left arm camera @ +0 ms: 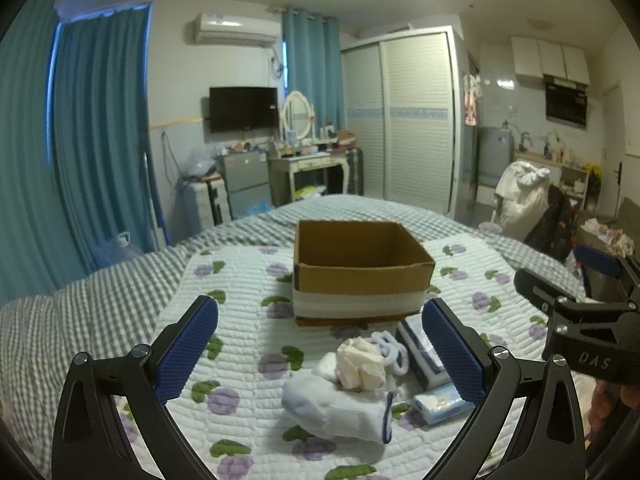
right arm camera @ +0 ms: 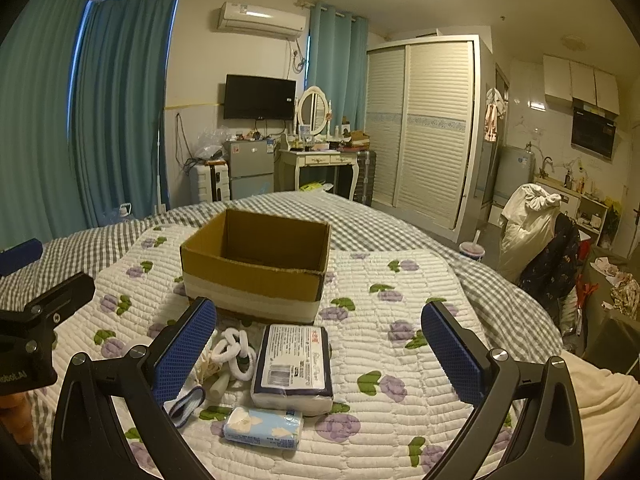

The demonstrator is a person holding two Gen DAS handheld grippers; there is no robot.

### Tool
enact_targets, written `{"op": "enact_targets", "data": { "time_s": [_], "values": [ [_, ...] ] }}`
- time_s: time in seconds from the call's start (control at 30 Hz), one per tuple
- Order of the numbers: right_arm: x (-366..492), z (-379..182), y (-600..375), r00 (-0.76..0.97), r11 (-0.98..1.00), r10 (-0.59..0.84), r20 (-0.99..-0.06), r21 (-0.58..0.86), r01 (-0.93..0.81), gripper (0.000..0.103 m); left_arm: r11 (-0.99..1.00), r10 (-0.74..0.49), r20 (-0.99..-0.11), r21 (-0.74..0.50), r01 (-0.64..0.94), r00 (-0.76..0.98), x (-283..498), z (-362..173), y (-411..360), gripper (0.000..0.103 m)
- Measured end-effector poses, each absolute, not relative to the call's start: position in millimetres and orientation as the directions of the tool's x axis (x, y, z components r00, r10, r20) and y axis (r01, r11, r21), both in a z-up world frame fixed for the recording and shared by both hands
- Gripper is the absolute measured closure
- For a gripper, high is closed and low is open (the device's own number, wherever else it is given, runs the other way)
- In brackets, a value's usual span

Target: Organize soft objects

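Observation:
An open cardboard box (left arm camera: pixel 360 276) stands on the flowered quilt (left arm camera: pixel 240 280), empty inside as far as I see; it also shows in the right wrist view (right arm camera: pixel 256 268). In front of it lie a pale blue sock (left arm camera: pixel 336 408), a crumpled cream cloth (left arm camera: pixel 360 364), white hair ties (right arm camera: pixel 236 350), a large tissue pack (right arm camera: pixel 294 364) and a small blue tissue pack (right arm camera: pixel 262 428). My left gripper (left arm camera: pixel 320 344) is open above the sock and cloth. My right gripper (right arm camera: pixel 320 344) is open above the large tissue pack. Both are empty.
The bed has a grey checked cover (right arm camera: pixel 360 216) beyond the quilt. The right gripper's body (left arm camera: pixel 580 320) shows at the right of the left wrist view. A dressing table (right arm camera: pixel 320 164), fridge (right arm camera: pixel 248 168) and wardrobe (right arm camera: pixel 424 128) stand past the bed.

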State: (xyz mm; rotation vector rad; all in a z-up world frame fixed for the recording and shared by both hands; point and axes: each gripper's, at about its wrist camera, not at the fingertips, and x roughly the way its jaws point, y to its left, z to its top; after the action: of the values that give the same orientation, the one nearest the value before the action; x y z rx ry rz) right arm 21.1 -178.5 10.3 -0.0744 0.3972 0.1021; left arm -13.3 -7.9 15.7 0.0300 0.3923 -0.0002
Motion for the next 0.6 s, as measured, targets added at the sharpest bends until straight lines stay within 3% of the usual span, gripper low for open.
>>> {"op": "enact_targets", "data": {
  "time_s": [0.23,0.6],
  "values": [
    [9.1,32.2,-181.7,0.916,0.992,0.077,-0.394,-0.059,-0.109,0.0,0.997,0.037,-0.463,0.074,-0.003,0.886,-27.4,13.8,-3.8,0.0],
    [24.8,-71.3,-143.6,0.753,0.965,0.103,-0.65,-0.118,-0.234,0.0,0.999,0.048,-0.636,0.037,-0.032,0.77,-12.6,-82.0,14.9,0.0]
  ]
}}
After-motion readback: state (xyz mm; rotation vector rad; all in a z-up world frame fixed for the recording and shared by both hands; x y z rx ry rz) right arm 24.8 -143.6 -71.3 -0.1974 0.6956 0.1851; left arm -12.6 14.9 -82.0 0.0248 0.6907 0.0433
